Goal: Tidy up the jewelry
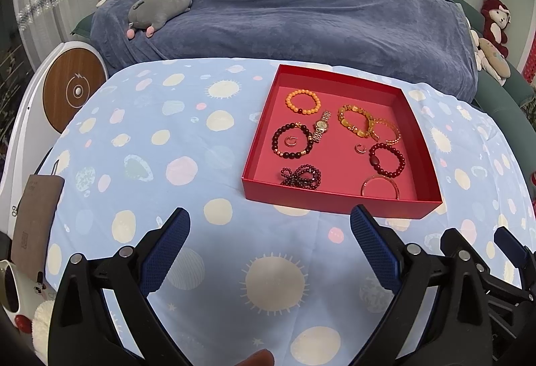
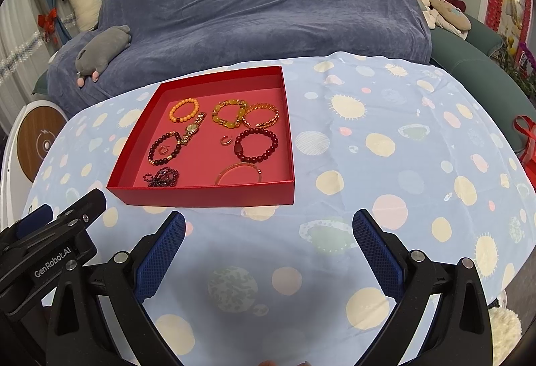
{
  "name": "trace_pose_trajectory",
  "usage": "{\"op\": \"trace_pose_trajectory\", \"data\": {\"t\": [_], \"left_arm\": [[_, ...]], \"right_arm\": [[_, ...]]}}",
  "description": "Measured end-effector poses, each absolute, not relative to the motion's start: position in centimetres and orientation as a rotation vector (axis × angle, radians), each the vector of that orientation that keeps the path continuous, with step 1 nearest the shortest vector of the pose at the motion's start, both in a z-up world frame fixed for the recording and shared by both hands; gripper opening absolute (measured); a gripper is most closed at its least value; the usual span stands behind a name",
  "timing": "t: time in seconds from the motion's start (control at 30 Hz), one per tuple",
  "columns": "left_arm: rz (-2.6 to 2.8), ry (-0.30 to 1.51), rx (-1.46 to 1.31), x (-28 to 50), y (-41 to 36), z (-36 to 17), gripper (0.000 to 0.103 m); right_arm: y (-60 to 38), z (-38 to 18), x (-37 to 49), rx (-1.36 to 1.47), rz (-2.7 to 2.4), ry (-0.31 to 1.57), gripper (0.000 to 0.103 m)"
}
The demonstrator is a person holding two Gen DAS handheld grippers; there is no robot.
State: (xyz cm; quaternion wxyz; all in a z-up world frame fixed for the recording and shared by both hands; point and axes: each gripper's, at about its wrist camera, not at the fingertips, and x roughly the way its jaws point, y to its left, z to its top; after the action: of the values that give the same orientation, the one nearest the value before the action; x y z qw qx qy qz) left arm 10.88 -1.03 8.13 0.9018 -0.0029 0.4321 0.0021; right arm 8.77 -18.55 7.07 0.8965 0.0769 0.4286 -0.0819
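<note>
Beads roll: your left gripper [image 1: 269, 225] and right gripper [image 2: 268, 227], both jaws wide and empty, should pinch the dark red bead bracelet [image 2: 256, 145] at 3 o'clock in the shallow red cardboard tray [image 2: 201, 196]; light, slippery.

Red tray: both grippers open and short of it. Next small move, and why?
Probably ease the right gripper forward over the red tray's near wall toward the clear bangle. Both grippers are open and empty above the tablecloth, and the bangle lies nearest that wall, apart from the other bracelets, so it looks easiest to reach first.
</note>
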Motion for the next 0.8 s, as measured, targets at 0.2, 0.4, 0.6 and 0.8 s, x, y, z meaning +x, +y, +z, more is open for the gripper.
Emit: {"op": "trace_pose_trajectory", "data": {"t": [0.2, 0.4, 0.6, 0.8], "left_arm": [[0.005, 0.889, -0.006, 10.82, -1.03, 8.15, 0.092], [0.010, 0.890, -0.008, 11.03, -0.93, 8.37, 0.092], [0.014, 0.895, -0.010, 11.25, -0.99, 8.44, 0.092], [0.022, 0.887, -0.005, 11.17, -1.11, 8.32, 0.092]], "right_arm": [[-18.58, 7.05, 8.76, 0.160, -0.169, 0.887, 0.097], [-18.52, 7.07, 8.81, 0.156, -0.165, 0.891, 0.097], [-18.48, 7.10, 8.97, 0.155, -0.163, 0.894, 0.097], [-18.46, 7.08, 8.98, 0.157, -0.162, 0.900, 0.097]]}}
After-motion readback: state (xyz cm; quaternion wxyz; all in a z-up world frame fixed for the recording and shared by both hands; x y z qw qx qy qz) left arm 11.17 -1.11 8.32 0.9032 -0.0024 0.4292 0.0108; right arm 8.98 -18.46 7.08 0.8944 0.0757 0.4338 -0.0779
